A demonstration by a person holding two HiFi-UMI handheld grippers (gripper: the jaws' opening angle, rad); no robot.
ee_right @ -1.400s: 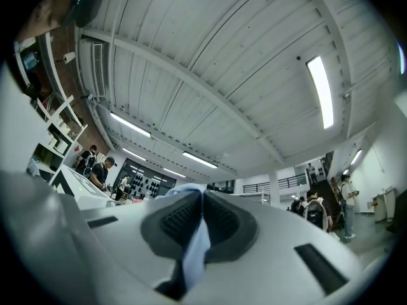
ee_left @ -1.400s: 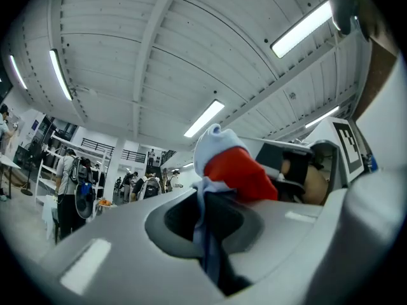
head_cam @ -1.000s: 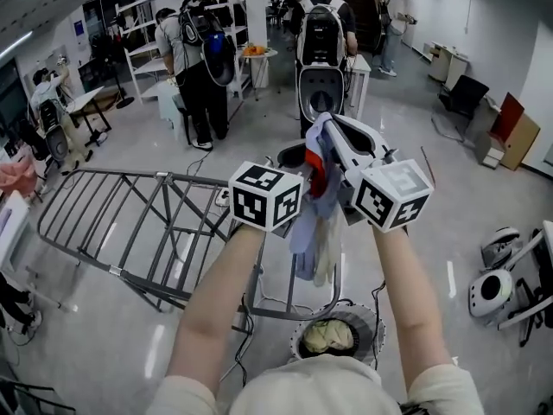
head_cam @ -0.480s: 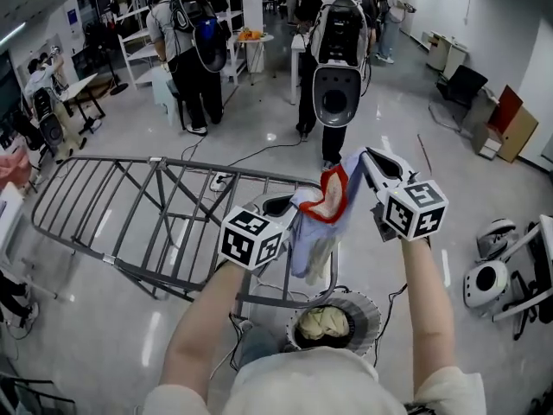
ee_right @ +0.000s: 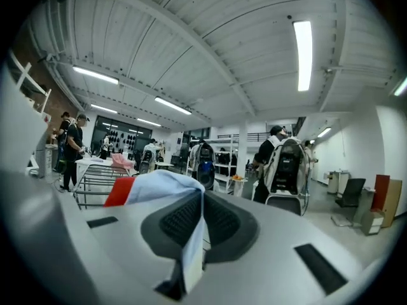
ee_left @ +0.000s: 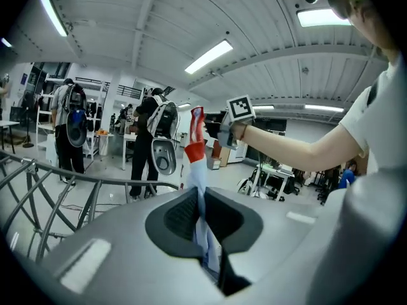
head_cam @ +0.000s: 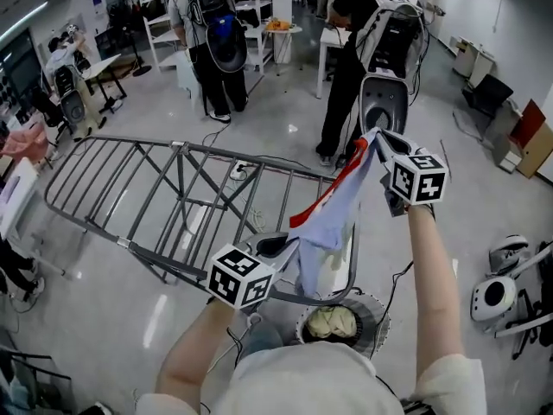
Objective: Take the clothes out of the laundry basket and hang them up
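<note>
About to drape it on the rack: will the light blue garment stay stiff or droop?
Probably floppy: the garment sags between the left gripper and right gripper, a loose fold hanging below. Likely light: held by thin pinched edges. Should drape over the drying rack easily.

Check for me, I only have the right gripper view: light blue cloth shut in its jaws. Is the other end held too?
Observer: Yes, the left gripper is shut on the same garment, lower down.
Operator: Over the rack yet?
Observer: It's stretched up to the right gripper, above the near end of the drying rack; contact I can't tell.
Operator: Basket empty?
Observer: No, a pale cloth lies in the laundry basket.
</note>
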